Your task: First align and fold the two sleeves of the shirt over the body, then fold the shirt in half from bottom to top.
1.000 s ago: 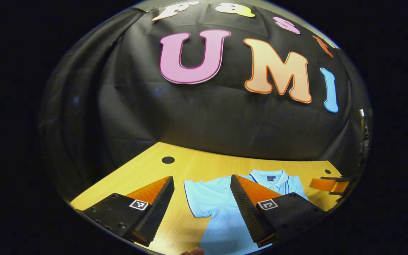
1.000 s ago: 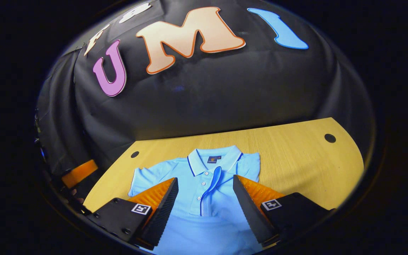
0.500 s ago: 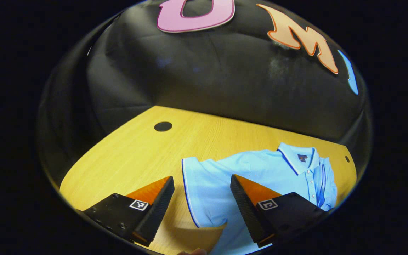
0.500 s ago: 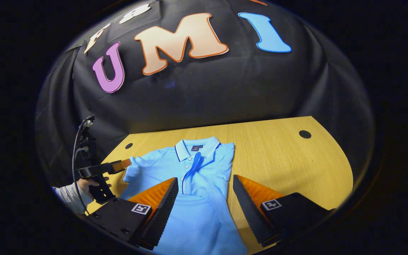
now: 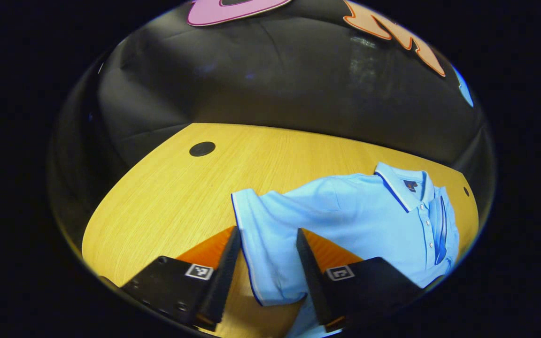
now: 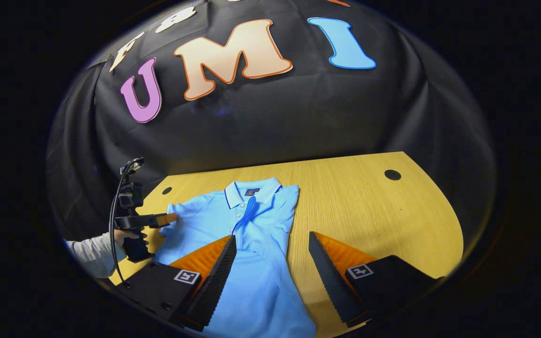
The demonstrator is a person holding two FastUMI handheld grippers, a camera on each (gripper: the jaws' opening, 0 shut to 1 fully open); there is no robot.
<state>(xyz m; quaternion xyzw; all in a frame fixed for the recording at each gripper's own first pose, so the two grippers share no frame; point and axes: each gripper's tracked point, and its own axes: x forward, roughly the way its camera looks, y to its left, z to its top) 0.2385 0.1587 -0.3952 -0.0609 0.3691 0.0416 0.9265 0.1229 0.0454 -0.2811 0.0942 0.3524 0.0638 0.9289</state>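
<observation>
Shirt: a light blue polo shirt [image 6: 251, 244] of soft knit, lying flat on the bench, collar toward the booth wall; dark piping edges the collar and placket, and small buttons run down the placket.
Right sleeve: already folded in over the body, so that side of the shirt makes a straight edge.
Left sleeve [image 5: 270, 244]: spread out flat on the wood, its cuff trimmed with a dark line.
Bench [image 6: 374, 206]: pale yellow wood with fine straight grain, a rounded rim and small round dark holes near the far corners.
Left tongs [image 5: 266, 251]: fingers ribbed and wedge-shaped, set at a narrow gap astride the left sleeve's cuff; cloth lies between them, but I cannot tell if both press on it.
Right tongs [image 6: 273, 260]: spread wide, above the shirt's lower body and the bare wood beside it, holding nothing.
Hand [image 6: 127, 237]: grips the left tongs' handle, a light sleeve at the wrist.
</observation>
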